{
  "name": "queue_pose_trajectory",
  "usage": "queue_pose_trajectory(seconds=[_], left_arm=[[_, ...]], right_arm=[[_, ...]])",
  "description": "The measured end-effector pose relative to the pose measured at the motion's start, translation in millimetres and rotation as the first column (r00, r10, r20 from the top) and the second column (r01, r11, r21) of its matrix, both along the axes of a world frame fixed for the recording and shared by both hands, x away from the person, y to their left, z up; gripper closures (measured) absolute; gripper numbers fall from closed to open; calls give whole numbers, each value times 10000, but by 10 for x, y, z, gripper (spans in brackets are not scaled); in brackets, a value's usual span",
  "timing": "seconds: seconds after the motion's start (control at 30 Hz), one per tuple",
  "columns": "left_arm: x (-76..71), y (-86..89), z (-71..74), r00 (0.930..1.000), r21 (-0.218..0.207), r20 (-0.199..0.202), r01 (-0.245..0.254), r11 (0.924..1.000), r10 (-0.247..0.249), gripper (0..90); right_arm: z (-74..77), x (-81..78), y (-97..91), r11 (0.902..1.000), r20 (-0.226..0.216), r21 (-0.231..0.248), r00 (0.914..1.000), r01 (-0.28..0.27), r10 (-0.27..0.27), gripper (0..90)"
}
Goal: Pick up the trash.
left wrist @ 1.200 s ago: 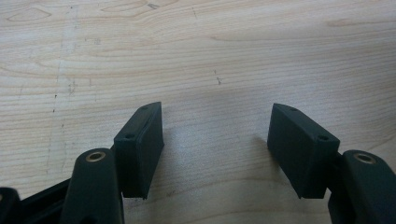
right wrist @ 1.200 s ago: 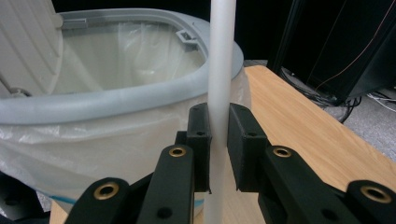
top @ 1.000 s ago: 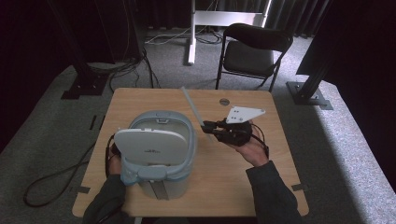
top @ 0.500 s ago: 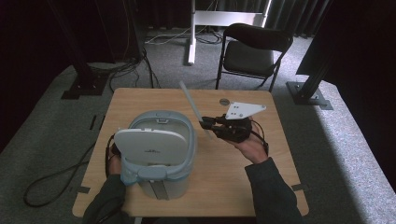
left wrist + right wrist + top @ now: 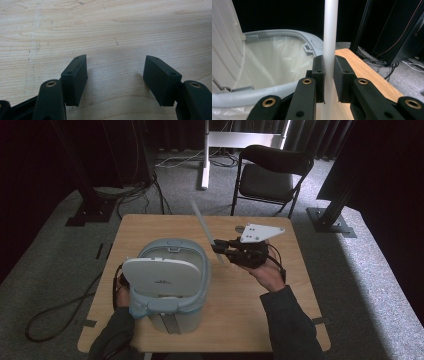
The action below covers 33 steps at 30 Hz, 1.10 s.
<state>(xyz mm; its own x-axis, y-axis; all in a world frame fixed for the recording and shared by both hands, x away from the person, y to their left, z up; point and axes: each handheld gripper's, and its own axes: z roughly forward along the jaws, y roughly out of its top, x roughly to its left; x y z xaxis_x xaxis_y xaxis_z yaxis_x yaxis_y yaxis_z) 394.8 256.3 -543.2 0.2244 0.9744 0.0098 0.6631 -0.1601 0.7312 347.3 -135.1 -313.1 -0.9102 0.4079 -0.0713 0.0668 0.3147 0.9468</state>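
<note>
The grey bin sits at nine o'clock on the surface, lid up, liner showing. The right gripper, at its three o'clock, pinches a long white stick, whose tip has tilted slightly since a moment ago. The left gripper jaws are spread over bare wood. A drop into the bin looks near.

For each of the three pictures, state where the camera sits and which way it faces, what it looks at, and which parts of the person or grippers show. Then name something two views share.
High view: above the person's side, looking forward and down on the table; both forearms, right gripper.
Left gripper view: rides the left gripper, facing down at bare tabletop; open jaws.
Right gripper view: looks along jaws clamping the white tube, towards the open bin.
Shared: high and right gripper views both show tube and bin.
</note>
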Motion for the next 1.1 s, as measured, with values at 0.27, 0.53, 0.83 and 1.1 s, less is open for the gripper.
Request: queue_pose_trajectory(seconds=[0.27,0.53,0.83,1.1], left_arm=[[0,0,0,10000,-3,-1,-1,10000,1,362],[0,0,0,10000,-5,-1,3,10000,-3,362],[0,0,1,10000,1,-6,4,10000,-4,362],[0,0,0,10000,-5,0,9,10000,-9,362]], right_arm=[[118,1,88,9995,69,189,9997,-257,255,792],[215,-1,205,9986,182,139,9986,-503,501,792],[302,-14,303,9967,255,217,9966,-785,780,791],[358,-28,423,9947,375,210,9943,-1002,994,791]])
